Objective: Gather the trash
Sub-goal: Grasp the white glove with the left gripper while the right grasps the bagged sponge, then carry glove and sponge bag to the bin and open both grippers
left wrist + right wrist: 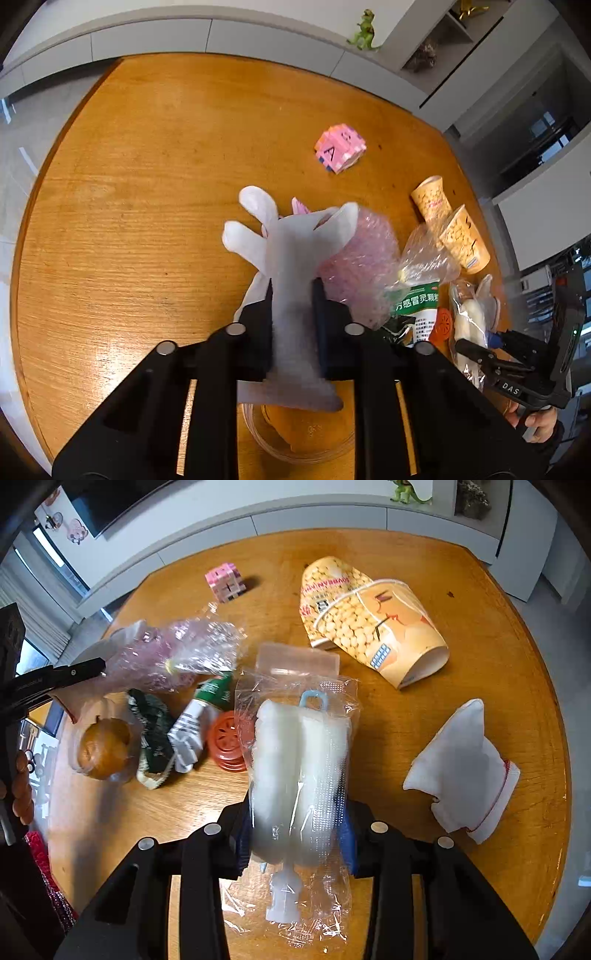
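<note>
Trash lies scattered over the round wooden worktop [129, 221], and each tool has a piece of it. The left tool [291, 314] is clamped on a white disposable glove [291, 251], whose fingers stick up past the black pads while its cuff hangs over a clear round container [295, 439] near the worktop's edge. The right tool [297, 823] is closed on a clear plastic packet [299, 760] with white rolls and a pale blue hanger loop inside.

Two nested paper cups [373, 624] printed with yellow beans lie on their sides; their red lettering is too distorted to read. A green and white sachet [415, 306] carries Chinese characters, of which "感冒灵颗" can be made out. A pink block cube [340, 147] shows a black letter "A" on one face. The right tool's body, in the left wrist view, is marked "DAS".

Crumpled pink and clear wrap [177, 653], an orange slotted lid [227, 742] and a folded white cloth [461, 768] with red stitching also lie on the worktop.
</note>
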The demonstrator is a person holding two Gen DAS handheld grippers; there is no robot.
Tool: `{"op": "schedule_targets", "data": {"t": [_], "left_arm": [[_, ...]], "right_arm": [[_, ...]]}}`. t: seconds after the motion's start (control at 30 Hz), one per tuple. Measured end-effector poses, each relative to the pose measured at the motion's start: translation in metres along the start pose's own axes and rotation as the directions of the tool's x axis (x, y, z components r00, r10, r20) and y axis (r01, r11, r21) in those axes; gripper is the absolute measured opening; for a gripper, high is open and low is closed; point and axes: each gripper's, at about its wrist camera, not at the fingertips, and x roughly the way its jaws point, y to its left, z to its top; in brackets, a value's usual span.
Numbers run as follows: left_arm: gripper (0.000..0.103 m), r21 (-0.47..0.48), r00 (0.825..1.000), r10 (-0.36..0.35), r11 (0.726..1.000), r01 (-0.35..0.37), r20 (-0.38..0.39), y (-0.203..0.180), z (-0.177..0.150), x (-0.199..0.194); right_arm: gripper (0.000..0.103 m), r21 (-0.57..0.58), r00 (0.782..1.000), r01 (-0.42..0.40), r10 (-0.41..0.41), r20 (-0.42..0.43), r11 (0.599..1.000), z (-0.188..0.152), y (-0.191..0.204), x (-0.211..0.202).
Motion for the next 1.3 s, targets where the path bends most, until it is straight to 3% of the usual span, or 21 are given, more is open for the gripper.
{"op": "schedule_targets", "data": {"t": [0.2, 0.37, 0.7, 1.0, 1.2, 1.3], "left_arm": [[0.014, 0.035, 0.995, -0.031, 0.999, 0.027, 0.099, -0.015, 0.000, -0.049], [0.014, 0.139, 0.988, -0.066, 0.989, 0.047, 0.138, -0.057, -0.015, -0.088], [0.014, 0.326, 0.983, -0.116, 0.943, 0.064, 0.143, -0.161, -0.078, -0.099], [0.014, 0.485, 0.977, -0.204, 0.861, 0.150, 0.060, -0.265, -0.146, -0.071], [0.014, 0.585, 0.967, -0.255, 0.781, 0.217, -0.018, -0.347, -0.200, -0.049], [0.014, 0.639, 0.958, -0.279, 0.724, 0.259, -0.072, -0.391, -0.234, -0.036]], "right_arm": [[0.040, 0.003, 0.998, -0.032, 0.032, 0.056, 0.999, -0.006, 0.005, -0.031], [0.040, 0.011, 0.994, -0.042, 0.041, 0.102, 0.999, -0.021, 0.004, -0.061], [0.040, 0.088, 0.982, -0.019, 0.003, 0.187, 0.996, -0.080, -0.032, -0.118], [0.040, 0.219, 0.967, 0.025, -0.079, 0.243, 0.975, -0.166, -0.096, -0.168], [0.040, 0.343, 0.952, 0.061, -0.158, 0.263, 0.937, -0.236, -0.143, -0.194], [0.040, 0.414, 0.943, 0.076, -0.200, 0.266, 0.907, -0.276, -0.167, -0.206]]}}
